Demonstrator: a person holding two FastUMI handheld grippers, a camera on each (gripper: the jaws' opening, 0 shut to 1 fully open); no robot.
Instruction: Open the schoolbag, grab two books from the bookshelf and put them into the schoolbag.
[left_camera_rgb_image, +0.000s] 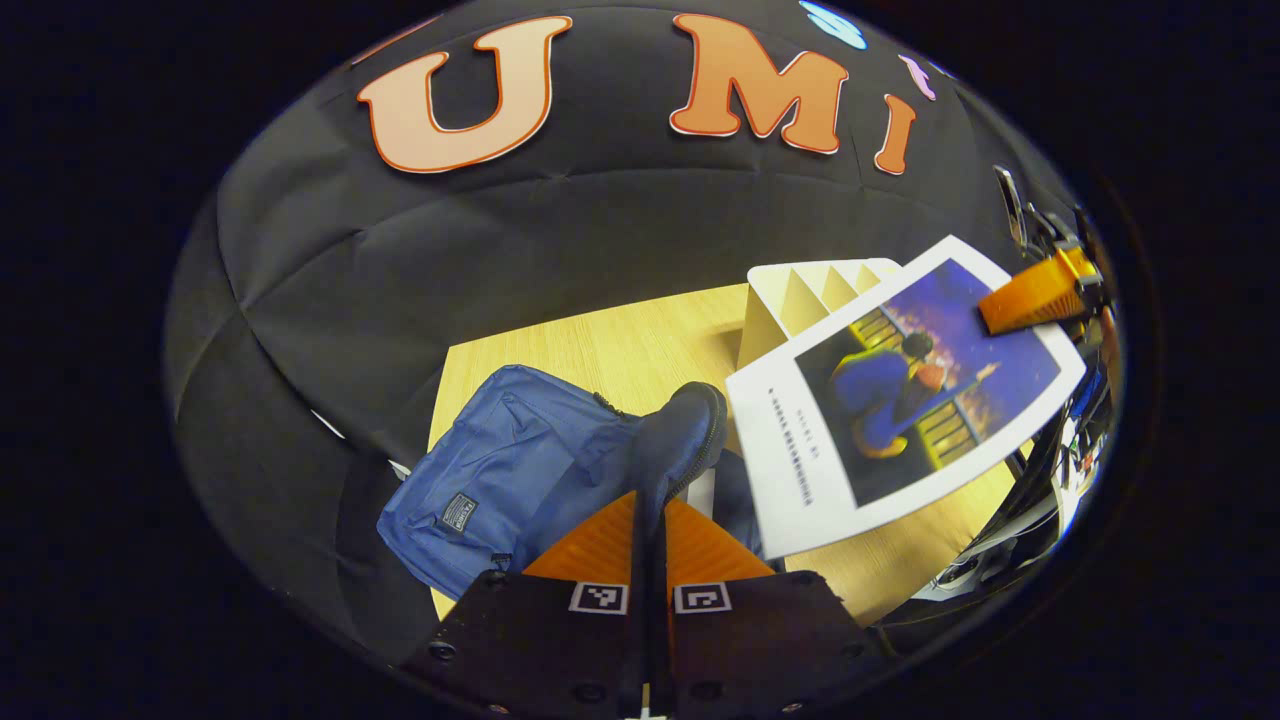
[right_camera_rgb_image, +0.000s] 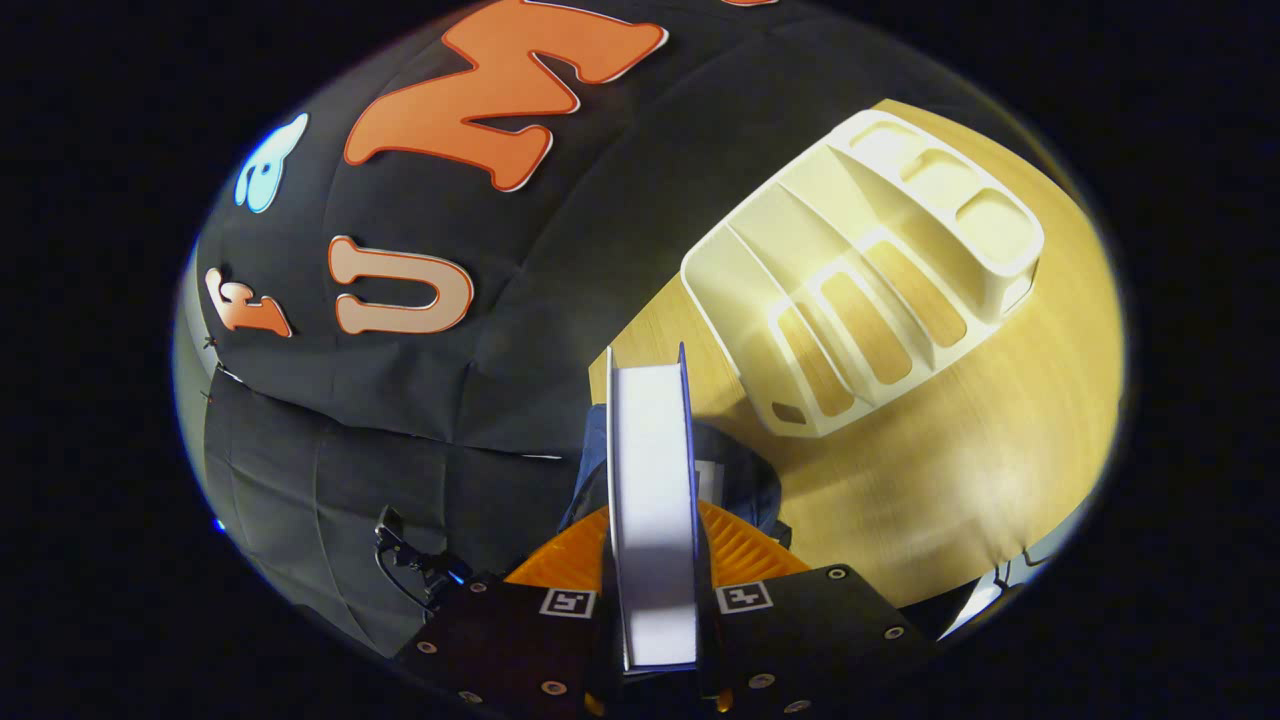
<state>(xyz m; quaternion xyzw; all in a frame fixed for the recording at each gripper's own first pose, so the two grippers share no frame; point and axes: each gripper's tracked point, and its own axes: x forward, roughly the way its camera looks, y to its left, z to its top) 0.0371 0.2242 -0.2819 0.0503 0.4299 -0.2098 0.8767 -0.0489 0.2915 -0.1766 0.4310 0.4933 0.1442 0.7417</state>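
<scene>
Blue fabric of the bag (left_camera_rgb_image: 500, 480) lies on the wooden bench (left_camera_rgb_image: 620, 350), and the left tool (left_camera_rgb_image: 648, 520) is closed on the bag's flap (left_camera_rgb_image: 680, 430), holding the mouth up and open. The right tool (right_camera_rgb_image: 655, 540) grips a book (right_camera_rgb_image: 652, 500) edge-on between both fingers, its long axis pointing away along the fingers toward twelve o'clock. In the right gripper view the bag's opening shows just past the book's far edge, so the book seems nearly in line for a drop. In the left gripper view the book hangs at about two o'clock, above and just beside the opening. The white shelf (right_camera_rgb_image: 870, 290) stands at one o'clock from the right tool, its slots bare.
</scene>
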